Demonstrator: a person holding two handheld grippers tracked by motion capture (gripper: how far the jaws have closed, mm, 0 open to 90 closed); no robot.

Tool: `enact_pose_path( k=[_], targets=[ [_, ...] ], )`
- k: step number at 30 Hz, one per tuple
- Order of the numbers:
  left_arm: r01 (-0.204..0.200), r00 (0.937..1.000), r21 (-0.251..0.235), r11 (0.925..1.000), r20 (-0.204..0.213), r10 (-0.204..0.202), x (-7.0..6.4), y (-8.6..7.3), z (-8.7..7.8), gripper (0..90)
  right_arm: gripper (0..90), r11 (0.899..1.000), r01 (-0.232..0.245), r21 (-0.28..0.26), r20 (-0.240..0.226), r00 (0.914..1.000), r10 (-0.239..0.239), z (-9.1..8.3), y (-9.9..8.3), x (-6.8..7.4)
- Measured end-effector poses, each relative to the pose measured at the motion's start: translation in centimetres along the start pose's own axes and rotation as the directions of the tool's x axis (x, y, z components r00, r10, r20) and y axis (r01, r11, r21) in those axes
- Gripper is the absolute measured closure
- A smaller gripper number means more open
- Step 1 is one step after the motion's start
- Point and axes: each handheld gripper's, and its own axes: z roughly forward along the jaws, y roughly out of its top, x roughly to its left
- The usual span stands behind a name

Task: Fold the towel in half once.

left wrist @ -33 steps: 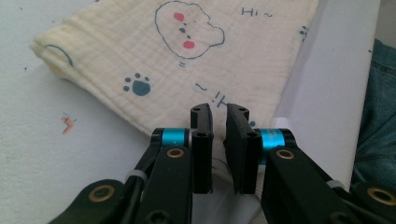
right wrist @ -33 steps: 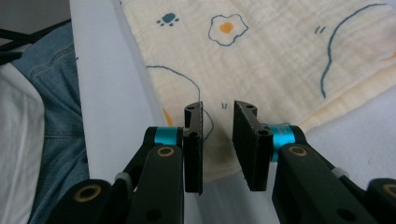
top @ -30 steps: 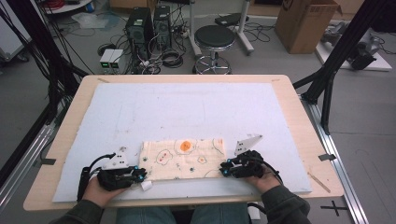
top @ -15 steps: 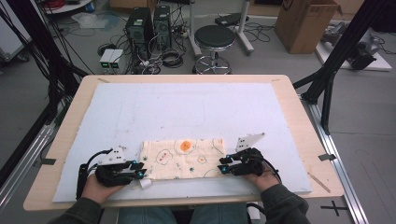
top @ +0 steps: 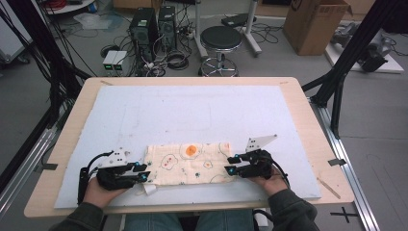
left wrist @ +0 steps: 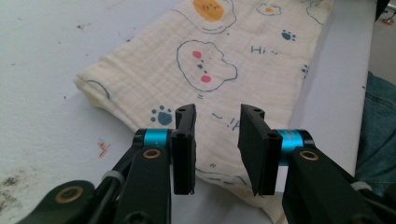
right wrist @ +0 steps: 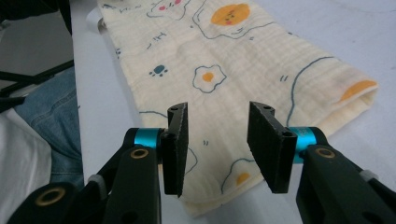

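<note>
Folded cream muslin cloth (top: 188,163) printed with fried eggs, flat on the white-covered surface (top: 192,110) near its front edge, flanked by left gripper (top: 143,175) and right gripper (top: 230,165), fingers spread, pinching nothing.

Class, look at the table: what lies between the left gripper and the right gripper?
In the high view, the folded printed cloth lies flat between the left gripper and right gripper.

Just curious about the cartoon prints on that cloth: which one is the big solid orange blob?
On the cloth, it is the round orange face print near the far edge, midway between the grippers. The other prints are mostly blue outlines with small coloured spots.
</note>
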Motion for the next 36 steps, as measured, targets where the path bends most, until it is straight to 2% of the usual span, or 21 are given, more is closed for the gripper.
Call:
enact_pose_path(
  k=[9, 13, 20, 26, 31, 36],
  targets=[
    [0.018, 0.9998, -0.024, 0.9996, -0.013, -0.018, 0.2, 0.3, -0.1, 60.4, 48.7, 1.000, -0.004, -0.028, 0.022, 0.9997, 0.004, -0.2, 0.4, 0.0],
    [0.035, 0.9994, -0.039, 0.9986, -0.005, -0.035, 0.2, 0.6, -0.1, 57.2, 43.0, 0.999, -0.006, -0.041, 0.044, 0.9990, 0.008, -0.3, 0.6, -0.1],
    [0.034, 0.9993, -0.064, 0.9974, -0.010, -0.035, 0.0, 1.3, -0.1, 53.0, 33.1, 0.997, -0.010, -0.071, 0.083, 0.9964, 0.016, -0.5, 1.0, -0.1],
    [0.043, 0.9982, -0.065, 0.9970, -0.039, -0.045, 0.1, 1.4, -0.2, 45.9, 26.1, 0.997, -0.010, -0.075, 0.110, 0.9938, 0.018, -0.4, 1.6, 0.0],
    [0.039, 0.9981, -0.065, 0.9972, -0.046, -0.042, 0.2, 1.4, -0.2, 44.3, 25.3, 0.998, 0.005, -0.068, 0.115, 0.9933, 0.003, -0.2, 1.8, 0.2],
    [0.052, 0.9970, -0.070, 0.9961, -0.053, -0.056, 0.5, 1.4, -0.2, 43.4, 25.0, 0.998, 0.002, -0.070, 0.105, 0.9945, 0.005, -0.2, 1.9, 0.2]
  ],
)
